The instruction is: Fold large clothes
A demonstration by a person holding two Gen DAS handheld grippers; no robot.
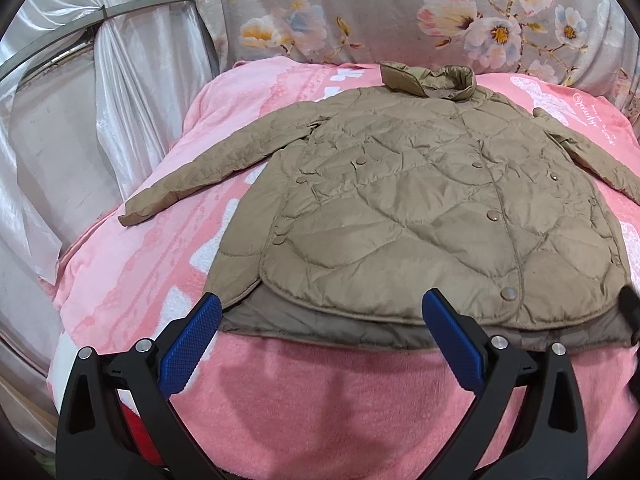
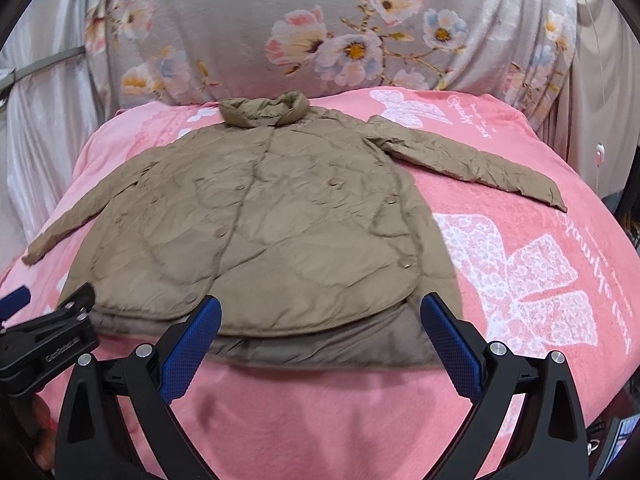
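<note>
Jacket (image 1: pixel 420 208) flat, sleeves out for folding; left gripper (image 1: pixel 320 312) and right gripper (image 2: pixel 320 316) jaws wide open, empty, at hem 6 o'clock.

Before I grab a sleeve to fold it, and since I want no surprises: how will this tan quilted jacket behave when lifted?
The quilted jacket will likely go floppy: its sleeve lies limp and creased on the pink blanket. It looks puffy and thin-shelled, so probably light for its size. The slightly shiny shell may slip between the pads, and the fuzzy blanket could drag on it.

Bare pink blanket (image 1: pixel 320 392) before the jacket (image 1: pixel 400 208) hem leaves free room.
</note>
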